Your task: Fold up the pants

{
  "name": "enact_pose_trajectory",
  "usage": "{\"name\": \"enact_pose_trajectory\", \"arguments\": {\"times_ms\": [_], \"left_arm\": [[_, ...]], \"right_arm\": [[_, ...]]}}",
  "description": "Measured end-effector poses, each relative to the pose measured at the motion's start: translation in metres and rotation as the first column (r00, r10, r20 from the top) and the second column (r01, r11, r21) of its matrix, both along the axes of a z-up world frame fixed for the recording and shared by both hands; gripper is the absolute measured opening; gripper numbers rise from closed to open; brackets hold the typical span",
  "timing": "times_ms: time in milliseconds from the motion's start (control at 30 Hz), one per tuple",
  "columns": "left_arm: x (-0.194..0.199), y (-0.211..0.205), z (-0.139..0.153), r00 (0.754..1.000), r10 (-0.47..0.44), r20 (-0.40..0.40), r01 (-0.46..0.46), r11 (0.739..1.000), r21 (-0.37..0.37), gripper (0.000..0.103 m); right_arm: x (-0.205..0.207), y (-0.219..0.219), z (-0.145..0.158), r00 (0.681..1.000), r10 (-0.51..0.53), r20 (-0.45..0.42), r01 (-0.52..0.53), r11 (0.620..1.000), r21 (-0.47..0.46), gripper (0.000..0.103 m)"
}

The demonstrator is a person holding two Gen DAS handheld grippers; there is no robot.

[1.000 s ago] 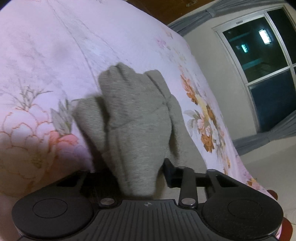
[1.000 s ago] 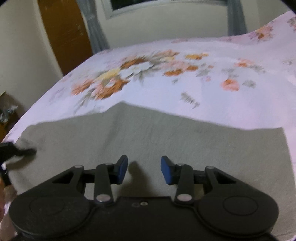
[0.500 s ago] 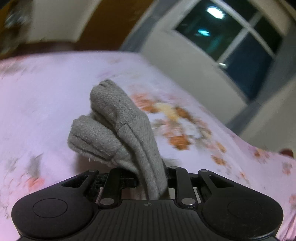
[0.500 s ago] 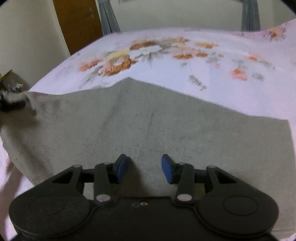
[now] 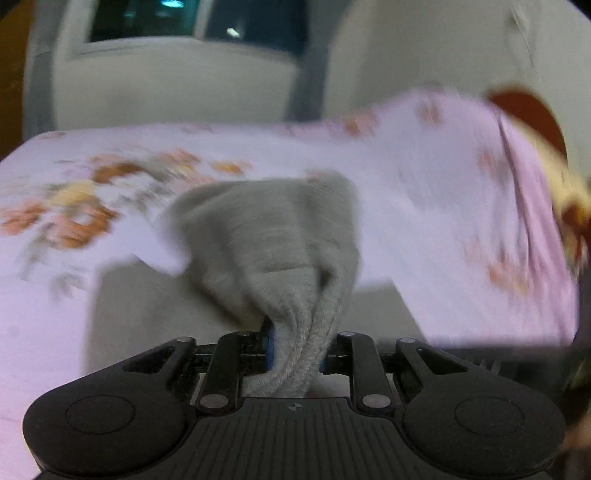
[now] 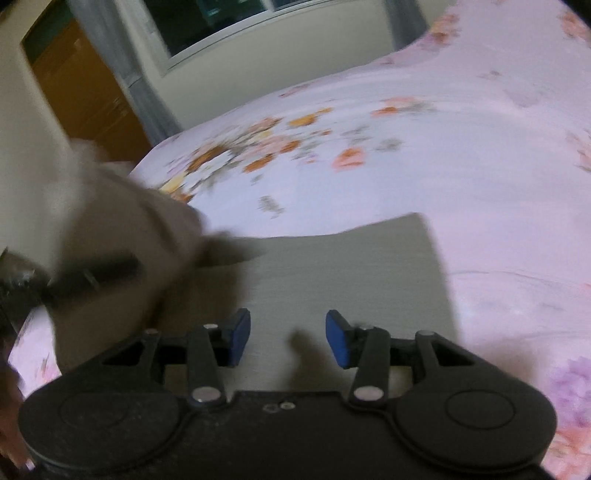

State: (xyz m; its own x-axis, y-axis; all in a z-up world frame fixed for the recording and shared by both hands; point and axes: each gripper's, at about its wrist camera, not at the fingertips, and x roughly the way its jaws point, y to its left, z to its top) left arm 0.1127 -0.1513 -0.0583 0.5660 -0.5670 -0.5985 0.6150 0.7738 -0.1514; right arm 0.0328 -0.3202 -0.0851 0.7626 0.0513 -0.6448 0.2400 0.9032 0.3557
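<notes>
Grey pants (image 6: 351, 273) lie flat on a pink floral bed sheet (image 6: 424, 155). In the left wrist view my left gripper (image 5: 295, 350) is shut on a bunched end of the grey pants (image 5: 273, 240), lifted above the flat part of the fabric. In the right wrist view that lifted end shows as a blurred grey mass at the left, with my left gripper (image 6: 88, 275) as a dark blur under it. My right gripper (image 6: 288, 341) hovers over the flat fabric, its blue pads (image 6: 238, 338) apart and opening, nothing between them.
The bed sheet (image 5: 443, 221) spreads around the pants on all sides. A window (image 6: 236, 22) with grey curtains and a wooden door (image 6: 85, 92) stand beyond the bed. A red-brown object (image 5: 524, 110) shows at the bed's far right corner.
My left gripper has swung across the bed carrying the pants end, rolling so that the window now sits straight ahead. My right gripper shifted sideways over the fabric and its jaws widened.
</notes>
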Motion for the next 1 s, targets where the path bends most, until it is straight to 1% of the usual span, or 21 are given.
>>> {"name": "enact_pose_trajectory", "arguments": {"times_ms": [67,100,133,167,233,267,300,333,367,433,467,500,567,600,667,700,767,833,933,1000], "left_arm": [[-0.014,-0.023,-0.016,0.999,-0.033,0.019,0.031,0.993,0.118,0.025],[-0.019,-0.029,-0.020,0.999,-0.039,0.014,0.036,0.986,0.160,0.027],[-0.025,-0.029,-0.020,0.999,-0.039,0.011,0.036,0.984,0.177,0.032],[-0.031,-0.026,-0.017,0.999,-0.038,0.012,0.035,0.985,0.168,0.034],[-0.046,-0.020,-0.003,0.999,-0.046,-0.009,0.046,0.992,0.118,0.049],[-0.045,-0.017,0.002,0.999,-0.045,-0.019,0.047,0.995,0.090,0.052],[-0.050,-0.011,0.011,0.999,-0.041,-0.015,0.042,0.997,0.064,0.058],[-0.058,-0.006,0.012,0.999,-0.038,-0.004,0.038,0.998,0.055,0.063],[-0.059,-0.006,0.013,0.999,-0.033,0.004,0.033,0.998,0.051,0.064],[-0.058,0.008,0.017,1.000,-0.002,-0.001,0.002,0.999,0.036,0.065],[-0.054,0.015,0.016,1.000,0.024,-0.012,-0.024,0.999,0.032,0.065],[-0.049,0.027,0.014,0.997,0.069,-0.030,-0.068,0.997,0.029,0.065],[-0.033,0.044,0.005,0.986,0.149,-0.079,-0.148,0.989,0.020,0.065],[-0.027,0.056,-0.001,0.974,0.191,-0.119,-0.192,0.981,0.002,0.065],[-0.021,0.070,-0.012,0.959,0.234,-0.161,-0.240,0.971,-0.020,0.065],[-0.019,0.075,-0.017,0.954,0.246,-0.170,-0.253,0.967,-0.019,0.065],[-0.016,0.077,-0.030,0.952,0.240,-0.190,-0.244,0.970,0.004,0.065],[-0.014,0.079,-0.042,0.949,0.245,-0.198,-0.249,0.969,0.008,0.065],[-0.013,0.081,-0.048,0.945,0.257,-0.201,-0.263,0.965,-0.004,0.065],[-0.013,0.078,-0.047,0.950,0.249,-0.190,-0.252,0.968,0.005,0.065]], "right_arm": [[-0.009,-0.012,-0.002,1.000,-0.029,-0.005,0.029,1.000,0.002,0.052],[-0.013,-0.016,-0.004,0.999,-0.036,-0.008,0.036,0.999,0.005,0.053],[-0.015,-0.019,-0.005,0.999,-0.039,-0.010,0.040,0.999,0.012,0.053],[-0.018,-0.022,-0.006,0.999,-0.042,-0.009,0.042,0.999,0.020,0.053],[-0.021,-0.024,-0.008,0.999,-0.038,-0.004,0.038,0.998,0.047,0.053],[-0.022,-0.025,-0.009,1.000,-0.031,-0.001,0.030,0.997,0.070,0.053],[-0.022,-0.025,-0.008,1.000,-0.026,0.003,0.026,0.996,0.086,0.053],[-0.023,-0.024,-0.007,1.000,-0.023,0.007,0.022,0.995,0.099,0.053],[-0.026,-0.021,-0.006,1.000,-0.018,0.016,0.016,0.993,0.113,0.055],[-0.028,-0.019,-0.003,1.000,-0.010,0.028,0.006,0.991,0.135,0.059],[-0.028,-0.018,-0.003,1.000,-0.005,0.029,0.001,0.990,0.144,0.063],[-0.027,-0.017,-0.004,1.000,0.000,0.025,-0.003,0.988,0.154,0.063],[-0.021,-0.014,-0.008,1.000,0.005,0.004,-0.005,0.984,0.176,0.063],[-0.017,-0.013,-0.010,1.000,0.005,-0.008,-0.004,0.983,0.183,0.063],[-0.011,-0.012,-0.016,0.999,-0.002,-0.033,0.008,0.979,0.202,0.064],[-0.008,-0.011,-0.018,0.999,-0.008,-0.041,0.017,0.975,0.222,0.063],[-0.003,-0.011,-0.023,0.998,-0.024,-0.051,0.036,0.963,0.266,0.063],[0.005,-0.010,-0.027,0.998,-0.038,-0.050,0.052,0.952,0.301,0.063],[0.012,-0.005,-0.032,0.998,-0.050,-0.049,0.062,0.955,0.290,0.059],[0.016,0.000,-0.033,0.997,-0.056,-0.045,0.067,0.957,0.281,0.054]]}}
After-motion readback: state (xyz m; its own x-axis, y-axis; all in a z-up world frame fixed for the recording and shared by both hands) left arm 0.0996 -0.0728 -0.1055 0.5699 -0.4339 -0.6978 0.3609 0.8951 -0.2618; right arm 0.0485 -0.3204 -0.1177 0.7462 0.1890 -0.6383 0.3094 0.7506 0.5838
